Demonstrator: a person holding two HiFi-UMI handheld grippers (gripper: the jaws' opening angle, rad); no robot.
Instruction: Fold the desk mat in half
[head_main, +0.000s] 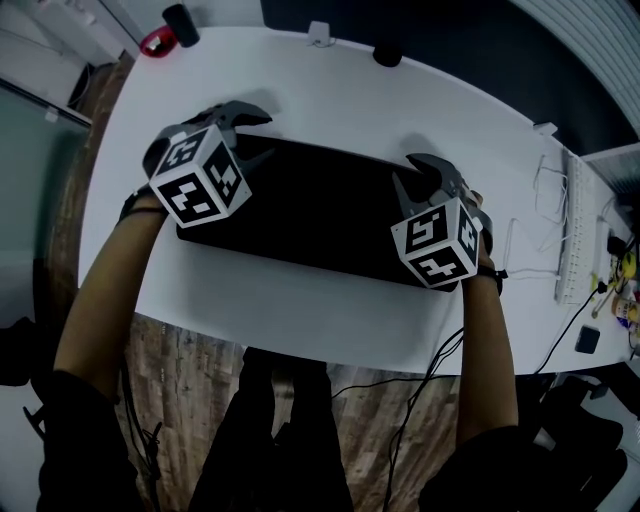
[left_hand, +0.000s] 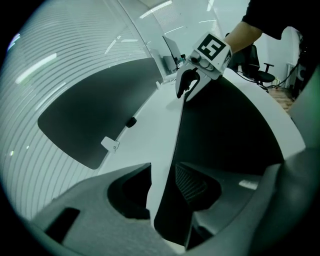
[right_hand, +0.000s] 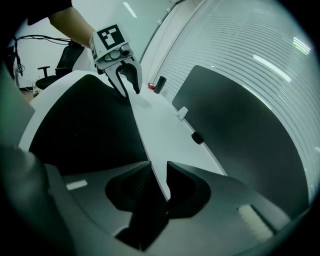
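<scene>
Tongs on both sides are open. The left tongs (left_hand: 162, 177) stand wide apart, and the far edge of the black desk mat (head_main: 320, 210) runs between the two jaws with nothing pinching it. The right tongs (right_hand: 158, 169) have a smaller gap. The mat's edge sits in that gap, close against one jaw, and a thin bit of white shows beside it.

Each pair of tongs carries a white cube with black squares, one on the left (head_main: 200, 175) and one on the right (head_main: 437, 243). A bare arm reaches up to each cube.

The mat lies flat on the white surface (head_main: 300, 320), about in the middle, with its long sides going left to right. The left tongs are at its far left corner and the right tongs at its far right corner.

Along the far edge of the surface sit a small white clip (head_main: 320, 35) and a round black knob (head_main: 387, 55). A black can (head_main: 181, 24) stands at the far left corner. A long white strip with wires (head_main: 572, 240) lies at the right edge.
</scene>
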